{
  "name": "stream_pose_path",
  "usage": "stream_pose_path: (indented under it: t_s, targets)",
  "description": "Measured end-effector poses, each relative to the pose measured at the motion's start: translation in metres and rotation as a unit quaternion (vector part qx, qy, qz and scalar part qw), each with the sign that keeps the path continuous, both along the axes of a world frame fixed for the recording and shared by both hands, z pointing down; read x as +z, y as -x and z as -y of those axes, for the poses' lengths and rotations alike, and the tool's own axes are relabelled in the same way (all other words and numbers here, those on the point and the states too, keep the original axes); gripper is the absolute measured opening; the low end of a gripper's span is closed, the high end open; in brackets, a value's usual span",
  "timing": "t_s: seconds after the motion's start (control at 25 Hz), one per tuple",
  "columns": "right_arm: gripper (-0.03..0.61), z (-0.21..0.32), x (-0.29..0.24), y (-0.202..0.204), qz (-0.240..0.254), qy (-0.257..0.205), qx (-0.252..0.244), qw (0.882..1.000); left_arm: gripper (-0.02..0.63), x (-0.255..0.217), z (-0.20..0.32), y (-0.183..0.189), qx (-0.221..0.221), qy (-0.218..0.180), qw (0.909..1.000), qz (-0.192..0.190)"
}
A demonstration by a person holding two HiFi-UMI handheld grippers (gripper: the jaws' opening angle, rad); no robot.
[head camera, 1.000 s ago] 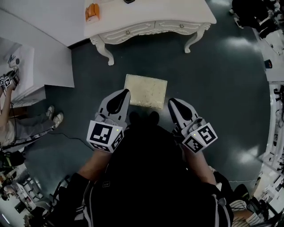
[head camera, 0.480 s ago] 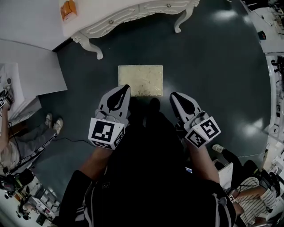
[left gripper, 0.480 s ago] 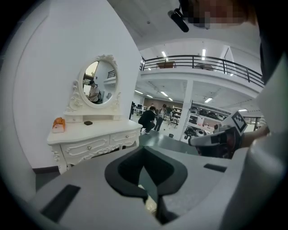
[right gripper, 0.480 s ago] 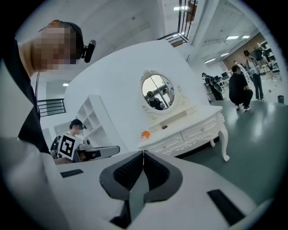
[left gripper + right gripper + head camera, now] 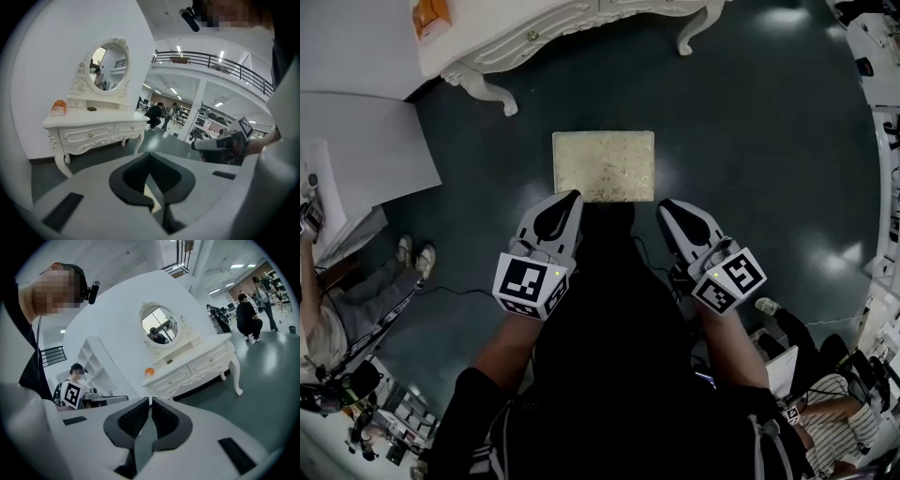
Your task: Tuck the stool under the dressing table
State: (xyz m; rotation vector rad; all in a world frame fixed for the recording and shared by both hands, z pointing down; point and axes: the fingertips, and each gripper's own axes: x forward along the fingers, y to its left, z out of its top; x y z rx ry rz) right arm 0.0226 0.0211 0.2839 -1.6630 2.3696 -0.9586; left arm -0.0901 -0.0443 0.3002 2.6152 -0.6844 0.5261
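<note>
The stool (image 5: pixel 604 166), a rectangular seat with a pale cream, speckled top, stands level on the dark floor (image 5: pixel 750 141) at the centre of the head view. The white dressing table (image 5: pixel 546 36) is carved, with curved legs, knobbed drawers and an oval mirror (image 5: pixel 107 65). It stands at 12 o'clock from the stool, well apart.

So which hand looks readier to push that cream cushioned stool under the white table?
Left, marginally. Both are shut and empty, but the left gripper lines up with the near edge of the cream cushioned stool, while the right gripper ends just outside its corner.
</note>
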Motion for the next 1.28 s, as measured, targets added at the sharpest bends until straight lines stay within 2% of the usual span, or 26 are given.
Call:
stream_pose_path:
  t_s: [0.24, 0.56, 0.72, 0.96, 1.28]
  targets:
    - [0.021, 0.028, 0.036, -0.004, -0.008, 0.027, -0.006, 1.0, 0.006, 0.039, 0.022, -0.007, -0.002, 0.02, 0.9998, 0.008]
    - [0.023, 0.049, 0.086, -0.002, -0.011, 0.07, -0.018, 0.997, 0.006, 0.091, 0.053, 0.002, -0.03, 0.039, 0.9986, 0.022]
    - [0.023, 0.06, 0.124, 0.007, 0.002, 0.08, -0.008, 0.997, 0.006, 0.129, 0.065, 0.017, -0.025, 0.052, 0.9972, 0.048]
    - [0.023, 0.059, 0.177, -0.007, 0.006, 0.105, 0.002, 0.994, 0.006, 0.176, 0.069, 0.018, -0.033, 0.074, 0.9947, 0.063]
    - [0.023, 0.058, 0.259, 0.0, 0.007, 0.128, -0.015, 0.992, 0.006, 0.267, 0.079, 0.031, -0.049, 0.088, 0.9917, 0.08]
